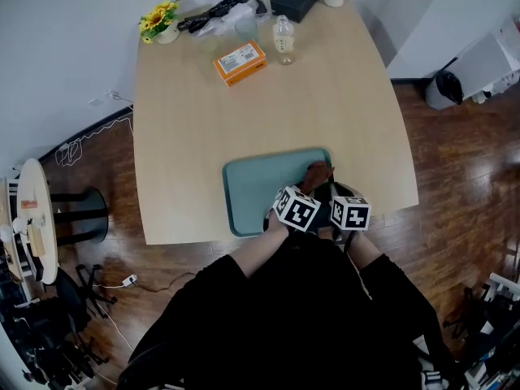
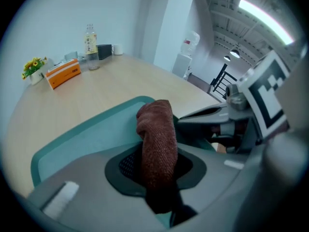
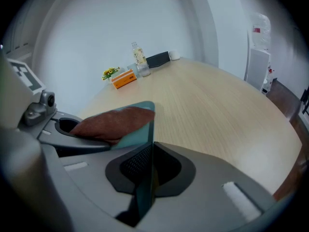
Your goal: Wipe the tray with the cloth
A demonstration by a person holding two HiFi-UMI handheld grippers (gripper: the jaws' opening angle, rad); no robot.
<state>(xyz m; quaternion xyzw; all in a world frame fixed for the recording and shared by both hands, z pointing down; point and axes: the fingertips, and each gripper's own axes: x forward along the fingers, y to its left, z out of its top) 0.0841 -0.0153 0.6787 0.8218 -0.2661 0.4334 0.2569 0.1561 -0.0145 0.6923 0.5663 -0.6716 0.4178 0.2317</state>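
One pale wooden table (image 1: 244,120), dark wood floor (image 1: 455,177). One teal tray (image 1: 260,189) at the table's near edge: right gripper (image 3: 145,170) clamps its rim, left gripper (image 2: 157,167) pinches a brown cloth (image 2: 155,129) over it.

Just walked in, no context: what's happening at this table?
A person holds tongs in each hand at the near edge of a wooden table. The left tongs are shut on a reddish-brown cloth, which sits over the right side of a teal tray. The right tongs are clamped on the tray's rim, apparently steadying it. A bottle, an orange box and flowers sit at the far end.
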